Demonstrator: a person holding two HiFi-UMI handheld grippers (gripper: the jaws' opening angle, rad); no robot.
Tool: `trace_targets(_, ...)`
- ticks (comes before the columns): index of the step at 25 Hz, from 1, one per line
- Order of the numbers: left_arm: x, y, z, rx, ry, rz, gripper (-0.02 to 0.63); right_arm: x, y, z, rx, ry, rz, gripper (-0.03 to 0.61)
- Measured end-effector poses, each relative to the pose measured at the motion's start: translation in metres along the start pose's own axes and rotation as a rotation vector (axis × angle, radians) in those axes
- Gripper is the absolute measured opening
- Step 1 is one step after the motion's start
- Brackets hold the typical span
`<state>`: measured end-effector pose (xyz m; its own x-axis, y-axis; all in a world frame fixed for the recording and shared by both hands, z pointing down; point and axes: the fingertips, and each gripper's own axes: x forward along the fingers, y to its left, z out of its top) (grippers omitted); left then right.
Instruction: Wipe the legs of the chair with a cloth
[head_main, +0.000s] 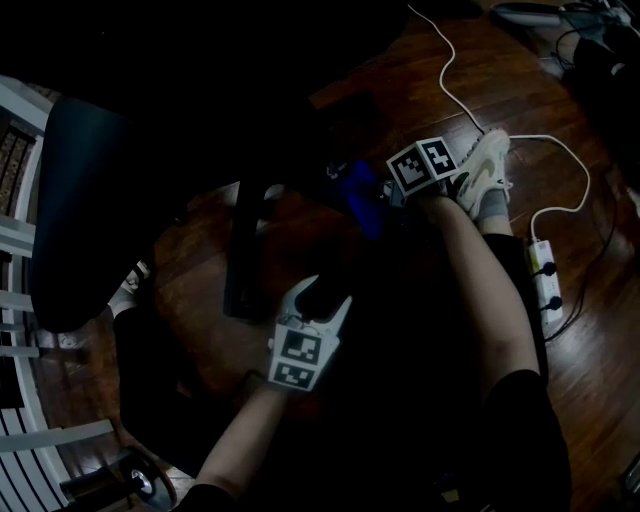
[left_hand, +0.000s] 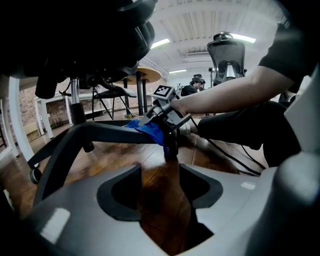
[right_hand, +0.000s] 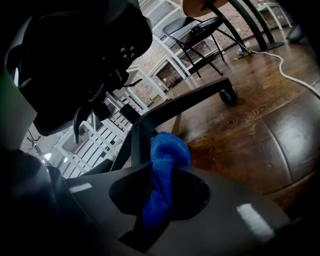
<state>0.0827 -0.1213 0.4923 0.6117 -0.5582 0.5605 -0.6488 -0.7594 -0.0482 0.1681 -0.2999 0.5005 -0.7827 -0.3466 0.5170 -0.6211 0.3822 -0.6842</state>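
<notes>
Right gripper (right_hand: 162, 192): clenched on the blue cloth (right_hand: 169, 152), a folded wad standing proud of the jaws. In the left gripper view, wad pressed against the top face of 1 dark chair leg (left_hand: 100, 131), near its outer end, just above what looks like the castor (left_hand: 171, 151).

Left gripper (left_hand: 161, 186): released, jaws apart, only bare wooden floor (left_hand: 125, 155) between them. Held low, near that leg but apart from it, aimed at the right gripper.

Step in hand, by judgement: wiping stroke on 1 leg, contact made. Other legs of the base probably not yet done; cannot confirm.

Next move:
1. Draw the cloth along the leg toward the centre column (left_hand: 75, 100), keeping the clamp firm and the wad flat on the surface.
2. Wrap round the sides and underside as well.
3. Steady the base with the left gripper if rolling starts.
4. Keep clear of the white cable (head_main: 560, 160) beside the shoe (head_main: 485, 175).
</notes>
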Motion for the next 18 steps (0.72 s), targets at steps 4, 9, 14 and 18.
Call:
trace_targets(4, 0.002, 0.001, -0.008, 0.008, 0.019, 0.009, 0.242, -0.019, -0.009, -0.019, 0.042, -0.017, -0.025, 0.075)
trace_targets(9, -0.010, 0.038, -0.005, -0.033, 0.000, 0.106, 0.242, -0.044, -0.016, -0.043, 0.084, -0.019, -0.065, 0.077)
trace_targets(14, -0.051, 0.105, -0.009, 0.006, 0.019, 0.348, 0.242, -0.062, -0.029, -0.057, 0.087, -0.050, -0.129, 0.077)
trace_targets(18, -0.078, 0.177, -0.050, 0.003, 0.192, 0.532, 0.242, -0.064, -0.031, -0.056, 0.082, -0.081, -0.159, 0.075)
